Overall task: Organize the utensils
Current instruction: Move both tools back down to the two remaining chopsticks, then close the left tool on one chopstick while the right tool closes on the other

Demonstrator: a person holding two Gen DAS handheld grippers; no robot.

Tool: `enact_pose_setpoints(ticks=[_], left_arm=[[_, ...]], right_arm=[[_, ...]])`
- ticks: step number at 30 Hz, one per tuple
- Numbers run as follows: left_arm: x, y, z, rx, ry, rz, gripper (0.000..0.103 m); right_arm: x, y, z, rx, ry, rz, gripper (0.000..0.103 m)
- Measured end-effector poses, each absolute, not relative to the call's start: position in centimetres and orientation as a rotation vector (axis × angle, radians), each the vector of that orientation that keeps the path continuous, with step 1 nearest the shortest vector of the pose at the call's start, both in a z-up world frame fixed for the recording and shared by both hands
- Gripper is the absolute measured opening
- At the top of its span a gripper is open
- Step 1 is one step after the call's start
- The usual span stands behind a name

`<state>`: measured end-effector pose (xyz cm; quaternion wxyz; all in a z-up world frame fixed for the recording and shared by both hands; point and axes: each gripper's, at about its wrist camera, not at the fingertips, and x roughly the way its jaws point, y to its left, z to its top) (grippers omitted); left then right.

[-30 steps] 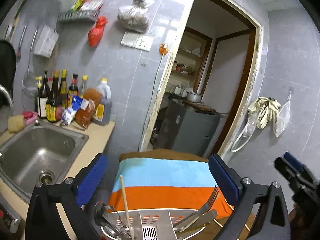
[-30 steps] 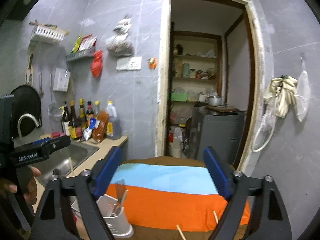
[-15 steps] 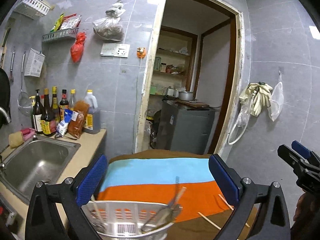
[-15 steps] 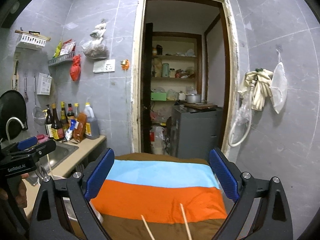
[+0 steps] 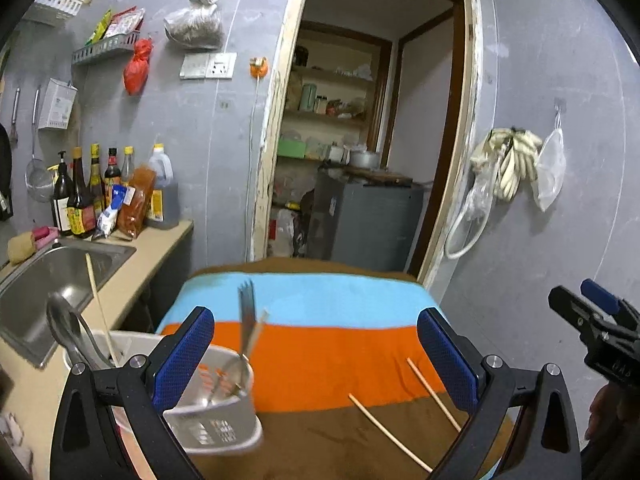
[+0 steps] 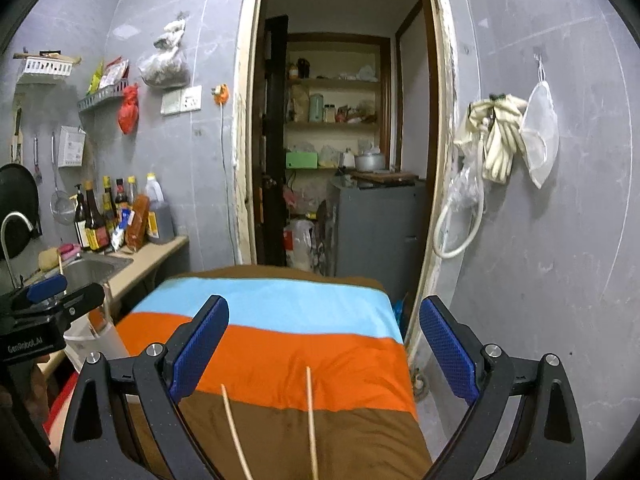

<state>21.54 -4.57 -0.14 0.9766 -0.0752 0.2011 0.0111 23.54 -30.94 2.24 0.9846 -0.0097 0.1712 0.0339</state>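
Observation:
A white slotted utensil holder (image 5: 212,420) stands at the left front of the striped cloth table (image 5: 320,344). It holds a fork (image 5: 246,316), a metal spoon (image 5: 66,328) and one chopstick (image 5: 98,308). My left gripper (image 5: 316,356) is open and empty, and its left finger overlaps the holder. Two loose chopsticks lie on the brown stripe, one (image 5: 386,430) nearer and one (image 5: 434,394) to its right. In the right wrist view those chopsticks (image 6: 236,432) (image 6: 311,420) lie between the fingers of my open right gripper (image 6: 324,348), below them. The holder (image 6: 100,336) shows at the left there.
A steel sink (image 5: 52,280) and a counter with sauce bottles (image 5: 84,196) lie to the left. Behind the table an open doorway (image 5: 360,140) leads to a grey cabinet (image 5: 364,220). Gloves and a bag (image 5: 516,164) hang on the right wall. The other gripper (image 5: 592,320) shows at the right edge.
Both views have swung right and sunk slightly. The holder slid from centre to the left in the left wrist view, and the two loose chopsticks came into view and nearer.

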Motion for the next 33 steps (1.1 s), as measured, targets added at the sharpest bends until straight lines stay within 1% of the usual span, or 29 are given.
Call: enact_pose_setpoints(ticks=[6, 11, 13, 15, 17, 18, 19, 20, 21, 22, 23, 25, 26, 27, 28, 32, 33], left_arm=[[22.0, -7.0, -2.4, -0.152, 0.464, 0.055, 0.102], [23.2, -8.2, -4.8, -0.185, 0.548, 0.044, 0.102], [23.8, -8.6, -5.8, -0.199, 0.584, 0.035, 0.102], [24.7, -9.0, -6.9, -0.209, 0.622, 0.031, 0.102], [25.6, -9.4, -8.1, -0.213, 0.666, 0.034, 0.102], [26.0, -9.4, -8.7, -0.219, 0.682, 0.032, 0.101], [26.4, -9.6, -9.2, -0.226, 0.700, 0.030, 0.097], [26.7, -9.6, -9.7, -0.233, 0.714, 0.026, 0.093], [27.3, -9.7, -10.4, -0.249, 0.744, 0.014, 0.085], [27.7, -9.7, -11.0, -0.260, 0.767, 0.004, 0.081], [28.2, -9.8, -11.5, -0.272, 0.789, -0.003, 0.079], [28.8, -9.9, -12.3, -0.294, 0.820, -0.018, 0.066], [29.1, -9.9, -12.7, -0.307, 0.838, -0.032, 0.063], [29.5, -10.0, -13.2, -0.319, 0.860, -0.044, 0.056], [29.8, -10.1, -13.6, -0.325, 0.875, -0.050, 0.052], [30.5, -10.5, -15.2, -0.347, 0.931, -0.072, 0.044], [30.7, -10.6, -15.5, -0.350, 0.945, -0.077, 0.040]], right_arm=[[25.5, -33.4, -0.8, -0.014, 0.393, 0.106, 0.094], [27.6, -34.9, -3.3, 0.002, 0.462, 0.166, 0.092], [28.8, -35.3, -4.6, 0.007, 0.497, 0.198, 0.087], [30.2, -35.6, -6.2, 0.027, 0.542, 0.229, 0.084], [31.3, -35.8, -7.7, 0.056, 0.578, 0.255, 0.076], [32.4, -36.0, -8.8, 0.083, 0.613, 0.272, 0.067], [33.0, -36.1, -9.8, 0.103, 0.644, 0.286, 0.059], [33.4, -36.1, -10.6, 0.114, 0.661, 0.295, 0.056], [34.3, -36.2, -11.6, 0.132, 0.691, 0.312, 0.050], [35.5, -36.2, -13.2, 0.148, 0.729, 0.336, 0.045], [35.5, -36.2, -13.2, 0.148, 0.729, 0.336, 0.043], [36.5, -35.9, -14.6, 0.151, 0.766, 0.357, 0.039], [36.8, -35.6, -15.3, 0.152, 0.780, 0.371, 0.037], [37.5, -35.1, -16.4, 0.145, 0.807, 0.392, 0.036], [37.5, -35.1, -16.4, 0.145, 0.807, 0.392, 0.035], [38.5, -33.7, -18.3, 0.130, 0.852, 0.433, 0.031], [38.7, -33.3, -18.6, 0.126, 0.860, 0.441, 0.029]])
